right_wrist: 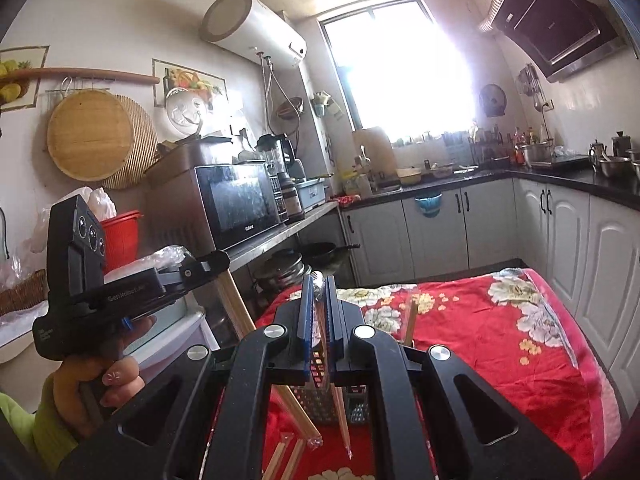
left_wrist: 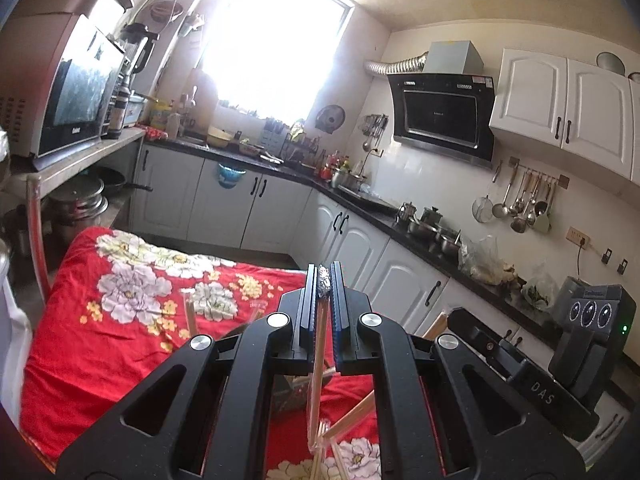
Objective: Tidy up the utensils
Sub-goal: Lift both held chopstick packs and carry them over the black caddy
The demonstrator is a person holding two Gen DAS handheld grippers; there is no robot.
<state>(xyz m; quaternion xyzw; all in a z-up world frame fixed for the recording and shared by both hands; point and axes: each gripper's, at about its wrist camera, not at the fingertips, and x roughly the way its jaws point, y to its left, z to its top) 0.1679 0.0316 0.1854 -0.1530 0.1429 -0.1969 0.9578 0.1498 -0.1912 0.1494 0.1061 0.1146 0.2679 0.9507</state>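
My left gripper (left_wrist: 324,276) is shut on a wrapped pair of chopsticks (left_wrist: 316,376) that hangs down between its fingers over the red floral tablecloth (left_wrist: 100,340). My right gripper (right_wrist: 319,282) is shut on another wrapped pair of chopsticks (right_wrist: 340,408), which points down beside a metal mesh utensil holder (right_wrist: 320,404). More wrapped chopsticks (right_wrist: 410,320) stand up behind the holder, and several lie on the cloth (left_wrist: 352,420). The left gripper shows in the right wrist view (right_wrist: 212,262), holding its chopsticks (right_wrist: 240,312). The right gripper body shows at right in the left wrist view (left_wrist: 540,364).
White kitchen cabinets (left_wrist: 360,240) with a black countertop run along the far side and right. A microwave (right_wrist: 236,204) sits on a shelf at left, with pots (right_wrist: 284,268) stacked under it. The table's far edge (left_wrist: 192,240) drops to the floor.
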